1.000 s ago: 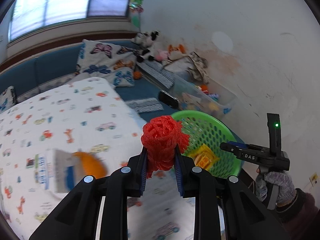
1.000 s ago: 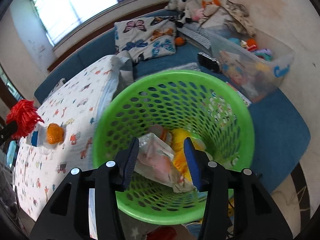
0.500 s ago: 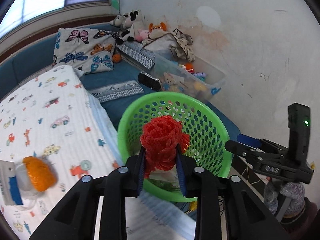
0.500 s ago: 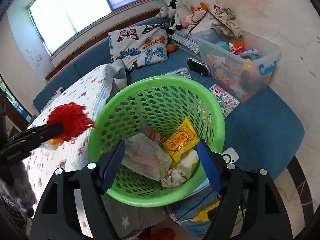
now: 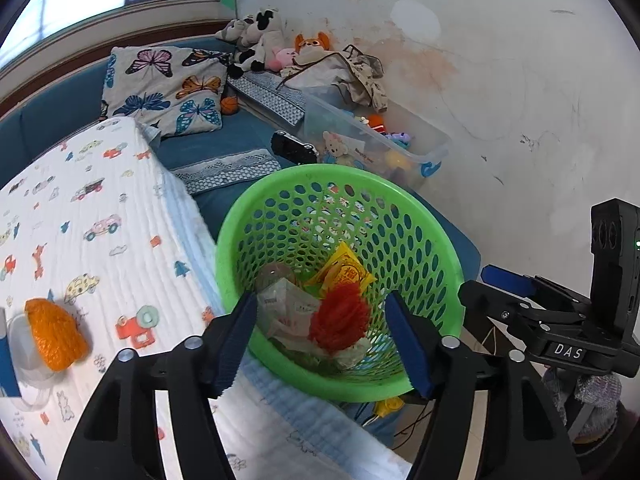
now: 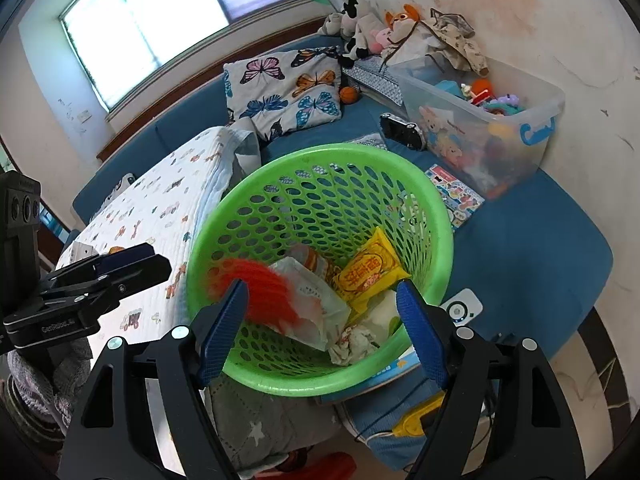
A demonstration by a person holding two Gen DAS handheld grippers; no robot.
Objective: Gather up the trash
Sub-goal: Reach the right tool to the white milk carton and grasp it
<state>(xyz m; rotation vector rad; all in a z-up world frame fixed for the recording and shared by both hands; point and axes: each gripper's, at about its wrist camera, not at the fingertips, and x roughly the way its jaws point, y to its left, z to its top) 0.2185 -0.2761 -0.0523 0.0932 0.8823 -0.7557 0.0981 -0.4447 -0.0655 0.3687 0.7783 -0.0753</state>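
A green mesh basket stands beside the bed. It holds a yellow snack packet, white wrappers and crumpled paper. A red foam net lies inside the basket, blurred in the right wrist view. My left gripper is open and empty just above the basket's near rim. My right gripper is open and empty over the basket's near side. An orange foam net lies on the bed's printed blanket.
A clear toy bin stands against the wall behind the basket. A butterfly pillow and stuffed toys lie on the blue mattress. A white item with a blue label lies by the orange net. A sticker sheet and a white device lie near the basket.
My left gripper has opened and let go of the red foam net, which has dropped into the basket. My right gripper has opened and pulled back a little from the basket.
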